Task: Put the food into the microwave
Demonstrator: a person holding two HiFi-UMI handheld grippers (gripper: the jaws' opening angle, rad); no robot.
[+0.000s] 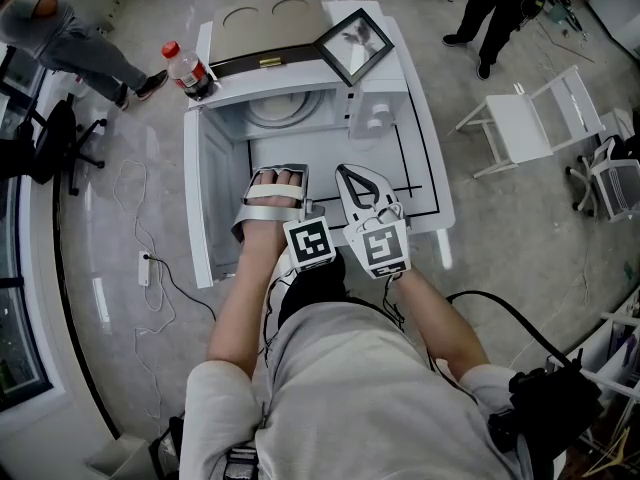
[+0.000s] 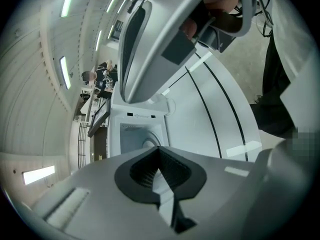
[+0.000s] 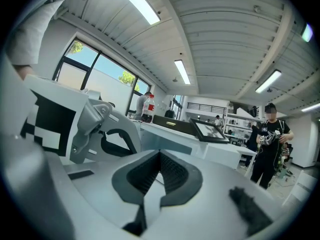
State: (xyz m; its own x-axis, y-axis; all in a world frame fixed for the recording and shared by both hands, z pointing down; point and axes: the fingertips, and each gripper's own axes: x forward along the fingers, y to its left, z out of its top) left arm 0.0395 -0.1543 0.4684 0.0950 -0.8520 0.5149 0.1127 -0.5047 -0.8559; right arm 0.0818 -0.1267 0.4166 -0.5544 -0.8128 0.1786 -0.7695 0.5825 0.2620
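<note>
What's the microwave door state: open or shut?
Open: in the head view the microwave door stands swung out to the left, exposing the turntable inside.

Glossy grey floor (image 1: 520, 238), white folding chair (image 1: 522, 126), black office chair (image 1: 57, 133), tall windows (image 3: 90, 66), ceiling strip lights (image 3: 182, 72)

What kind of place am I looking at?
Likely a lab or workshop, not a home kitchen: a microwave at a white table, a power strip on the floor, a folding chair nearby.
</note>
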